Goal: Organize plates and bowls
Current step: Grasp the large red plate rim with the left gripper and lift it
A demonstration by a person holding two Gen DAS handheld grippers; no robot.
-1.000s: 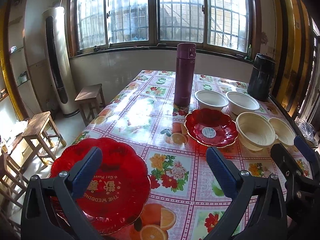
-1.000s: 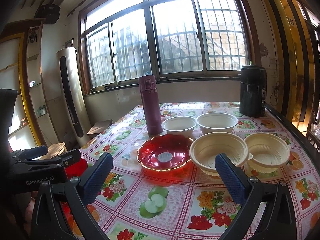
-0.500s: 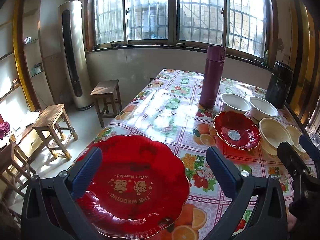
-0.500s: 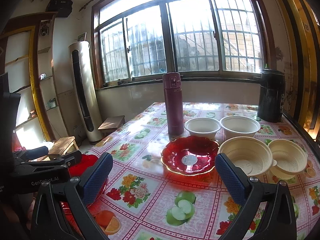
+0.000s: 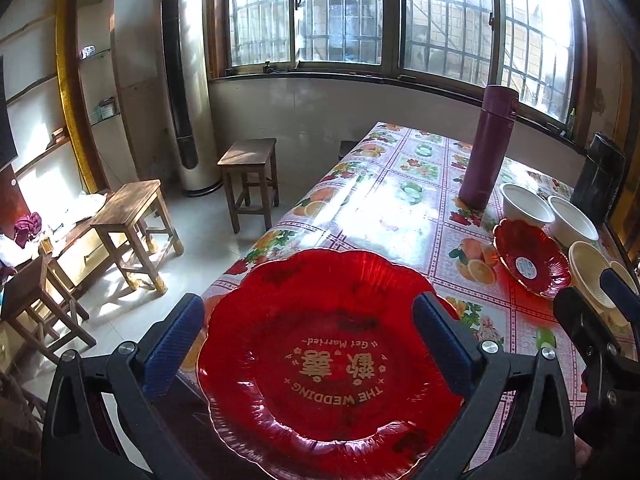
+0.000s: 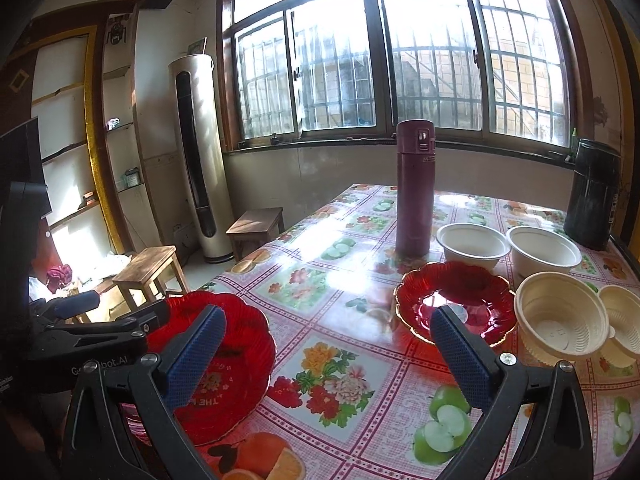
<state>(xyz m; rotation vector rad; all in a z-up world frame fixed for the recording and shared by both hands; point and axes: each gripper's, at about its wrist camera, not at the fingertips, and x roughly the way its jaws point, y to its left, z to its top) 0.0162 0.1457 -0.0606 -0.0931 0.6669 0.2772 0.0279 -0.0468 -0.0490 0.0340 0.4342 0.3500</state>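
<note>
Your left gripper (image 5: 308,332) stands wide open over the big plate (image 5: 332,364), a red scalloped plate with gold "THE WEDDING" lettering that lies at the near left corner of the table (image 5: 384,208); its blue pads flank the plate's left and right sides, and you hold nothing with it, though whether a pad touches the rim cannot be told. Your right gripper (image 6: 326,354) is wide open too, empty, above the flowered cloth between the two red plates. From that side you see the big plate at lower left with the left gripper's black frame across it. The small plate (image 6: 456,300), red with a white sticker in its middle, sits near the centre right, just in front of the flask (image 6: 414,188), which stands upright. Behind the small plate sit two white bowls (image 6: 472,246) side by side, close together. To its right are two cream bowls (image 6: 560,320), tilted toward you, the nearer one just beside the plate's edge. A black jug (image 6: 592,196) stands at the far right corner, well apart from your grippers.
</note>
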